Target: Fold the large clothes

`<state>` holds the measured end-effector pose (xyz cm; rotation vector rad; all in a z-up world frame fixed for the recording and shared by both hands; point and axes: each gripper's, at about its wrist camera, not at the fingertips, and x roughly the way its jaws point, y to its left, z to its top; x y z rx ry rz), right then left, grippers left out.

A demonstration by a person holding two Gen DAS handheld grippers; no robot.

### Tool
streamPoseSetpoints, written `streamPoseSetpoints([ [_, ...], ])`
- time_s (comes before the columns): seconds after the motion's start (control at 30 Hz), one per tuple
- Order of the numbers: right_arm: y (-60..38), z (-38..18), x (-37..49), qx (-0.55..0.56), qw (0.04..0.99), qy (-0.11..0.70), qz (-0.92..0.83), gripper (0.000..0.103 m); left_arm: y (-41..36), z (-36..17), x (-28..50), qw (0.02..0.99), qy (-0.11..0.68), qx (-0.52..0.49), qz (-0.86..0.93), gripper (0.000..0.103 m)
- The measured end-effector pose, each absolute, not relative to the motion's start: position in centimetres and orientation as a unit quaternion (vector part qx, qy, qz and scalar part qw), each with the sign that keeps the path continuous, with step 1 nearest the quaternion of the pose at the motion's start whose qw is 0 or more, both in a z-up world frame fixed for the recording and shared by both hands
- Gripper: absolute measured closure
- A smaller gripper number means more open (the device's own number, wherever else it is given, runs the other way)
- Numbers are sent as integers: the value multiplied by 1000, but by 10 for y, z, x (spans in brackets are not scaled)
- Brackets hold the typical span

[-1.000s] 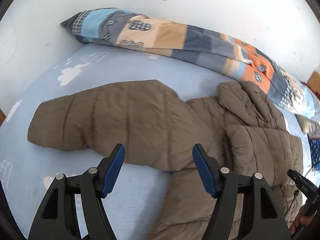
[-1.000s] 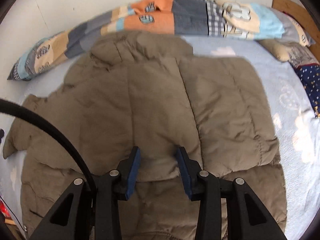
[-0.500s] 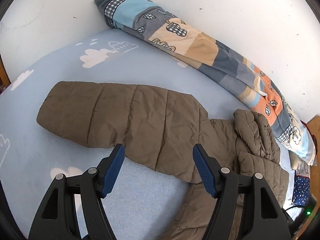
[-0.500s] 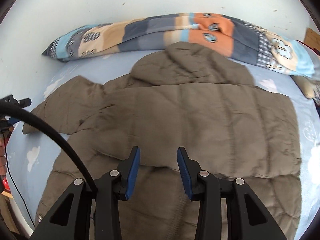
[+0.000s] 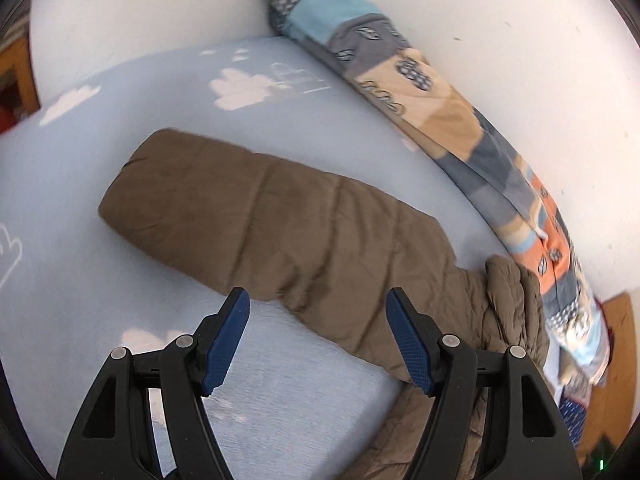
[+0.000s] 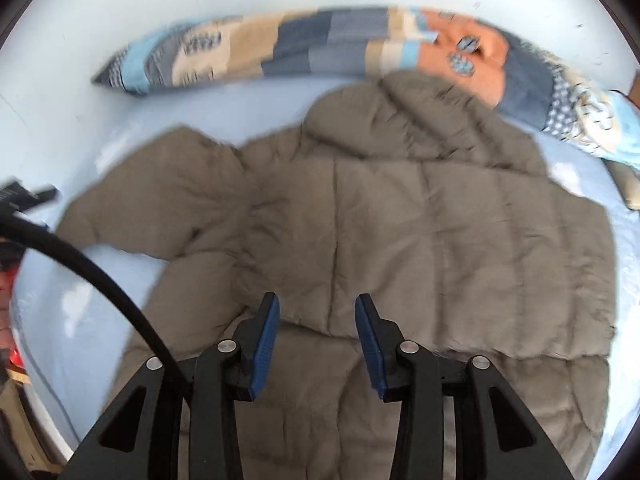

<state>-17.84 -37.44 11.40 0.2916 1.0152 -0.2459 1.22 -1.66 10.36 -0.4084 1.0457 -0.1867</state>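
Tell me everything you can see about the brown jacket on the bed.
The brown jacket is a quilted, puffy coat of matte, creased fabric. It lies flat on the light blue cloud-print sheet. One sleeve stretches straight out over the sheet; the other side looks folded over the body. Its bunched collar end lies by the patchwork pillow. No jaws touch it.

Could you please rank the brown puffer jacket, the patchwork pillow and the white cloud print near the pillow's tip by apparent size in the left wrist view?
1. Brown puffer jacket, though only its sleeve and shoulder show.
2. Patchwork pillow, nearly as long; it lies farther away, so this ranking is unsure.
3. White cloud print, clearly smallest.
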Motion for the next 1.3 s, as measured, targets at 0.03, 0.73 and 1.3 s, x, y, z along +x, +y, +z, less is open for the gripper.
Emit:
streamPoseSetpoints([
  [0.03, -375, 121, -187, 143, 859, 478, -116, 53, -8, 100, 14, 839, 497, -204, -83, 33],
  [0.73, -380, 132, -275, 213, 882, 416, -59, 41, 132, 25, 35, 760, 453, -461, -66, 43],
  [1.3, -391, 125, -264, 194, 886, 411, -92, 41, 145, 6, 15, 729, 431, -532, -15, 43],
])
